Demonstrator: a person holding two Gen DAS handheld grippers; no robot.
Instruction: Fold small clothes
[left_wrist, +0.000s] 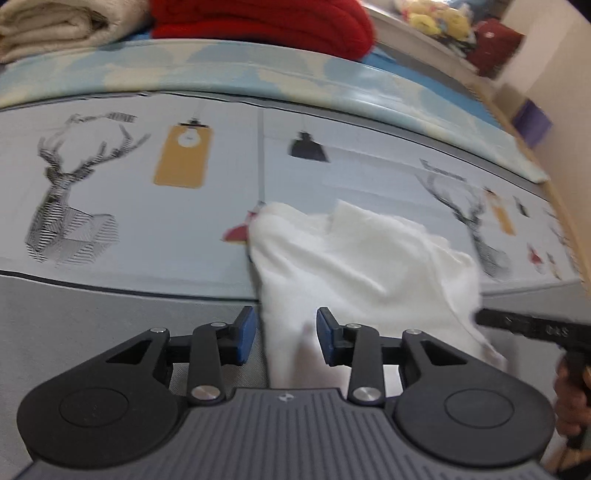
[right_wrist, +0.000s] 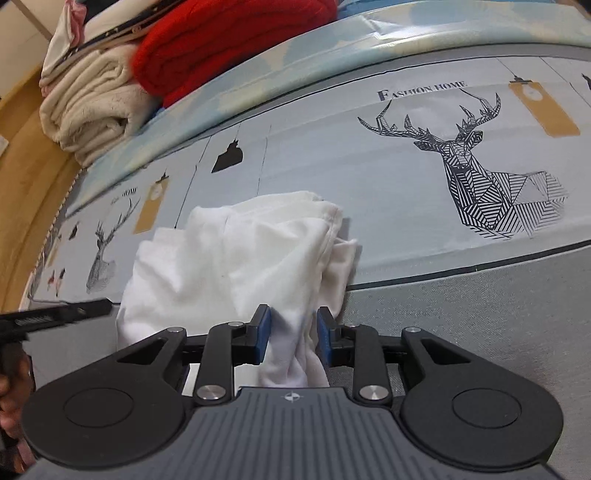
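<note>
Your left gripper (left_wrist: 286, 338) has its jaws closed on one bunched edge of the white garment (left_wrist: 354, 254), and your right gripper (right_wrist: 291, 334) has its jaws clamped on another bunched edge. The cloth hangs crumpled between them over the bed sheet (right_wrist: 388, 192) printed with deer heads. A red blanket (right_wrist: 221, 40) and a cream blanket (right_wrist: 88, 107) lie folded at the far edge.

Even, soft indoor light, no hard shadows. Left wrist view motion-blurred throughout; deer print (left_wrist: 70, 192) smeared. Right wrist view sharper, deer print (right_wrist: 476, 170) crisp. White cloth (right_wrist: 236, 258) overexposed, folds faint. Strong fisheye bending at edges.
</note>
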